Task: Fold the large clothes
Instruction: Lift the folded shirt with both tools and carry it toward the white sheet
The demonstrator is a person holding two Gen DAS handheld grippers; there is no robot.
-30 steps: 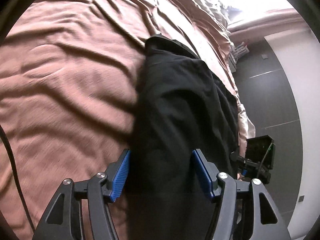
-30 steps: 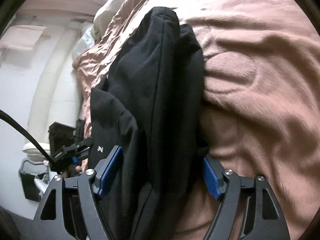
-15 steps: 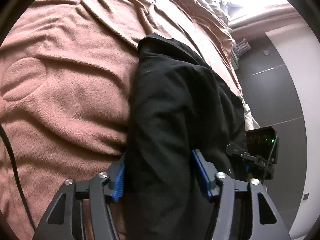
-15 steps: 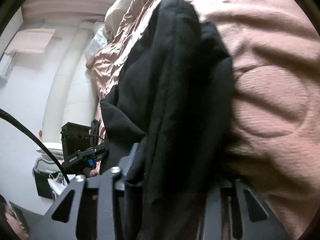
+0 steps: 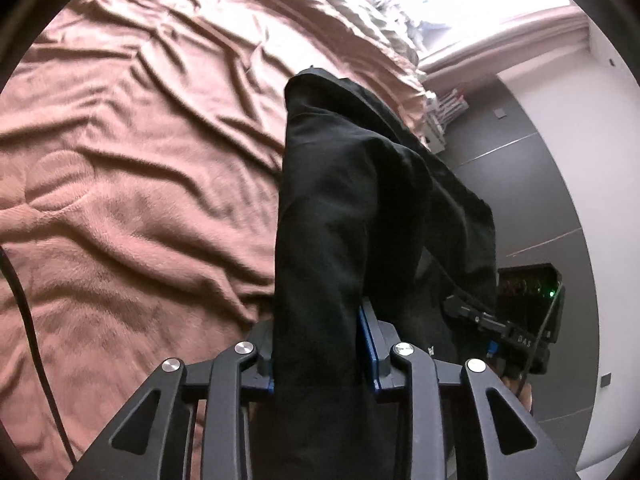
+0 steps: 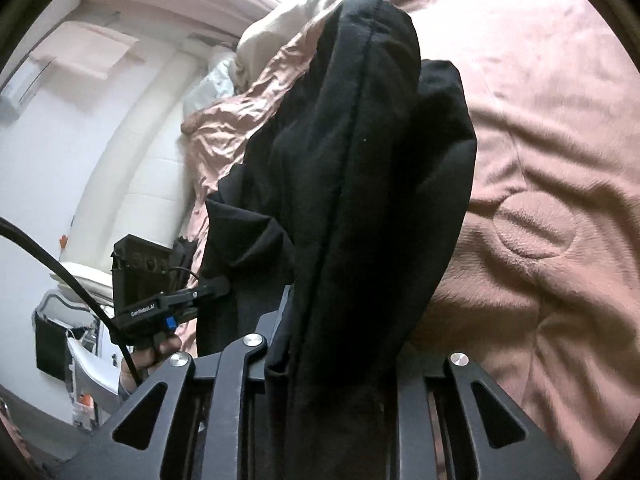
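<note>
Black soft fabric garment (image 5: 352, 208) limp, bulky; our left gripper (image 5: 322, 356) and right gripper (image 6: 340, 364) each pinch bunched edge; we judge thick seams best hold.

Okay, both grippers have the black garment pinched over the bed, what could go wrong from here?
1. The black garment is bunched thick between the left gripper fingers, so inner layers may slip out.
2. The loose flap hanging toward the bed edge in the right gripper view may drag and spoil the fold.
3. The brown blanket is wrinkled, so the fold may land uneven.
</note>
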